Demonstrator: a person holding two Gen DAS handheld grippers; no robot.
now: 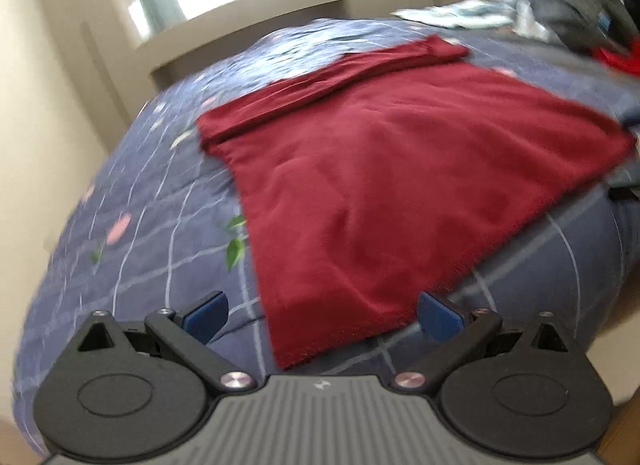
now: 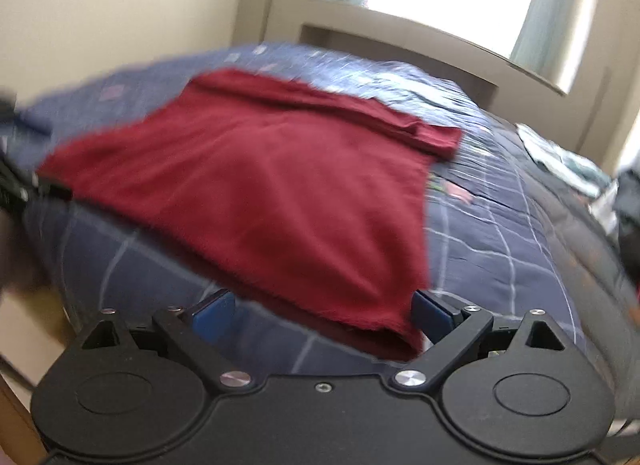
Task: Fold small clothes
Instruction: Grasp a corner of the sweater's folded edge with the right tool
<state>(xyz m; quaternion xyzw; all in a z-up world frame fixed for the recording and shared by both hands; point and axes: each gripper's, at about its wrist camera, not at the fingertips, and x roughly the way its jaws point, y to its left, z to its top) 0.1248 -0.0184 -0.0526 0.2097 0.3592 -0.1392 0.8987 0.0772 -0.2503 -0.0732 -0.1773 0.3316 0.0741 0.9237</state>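
If the left gripper (image 1: 322, 317) or the right gripper (image 2: 322, 317) pinches the blue blanket (image 1: 160, 193) too, the fold could drag and go crooked. Both have their fingers wide apart and hold nothing. The red cloth (image 1: 392, 169) lies flat on the bed, its near corners between each gripper's fingers.

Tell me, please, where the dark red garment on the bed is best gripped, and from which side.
Probably at the two near hem corners of the red garment, coming from the foot of the bed. The hem lies flat and nearest to both open grippers, left gripper and right gripper; the far end already looks folded.
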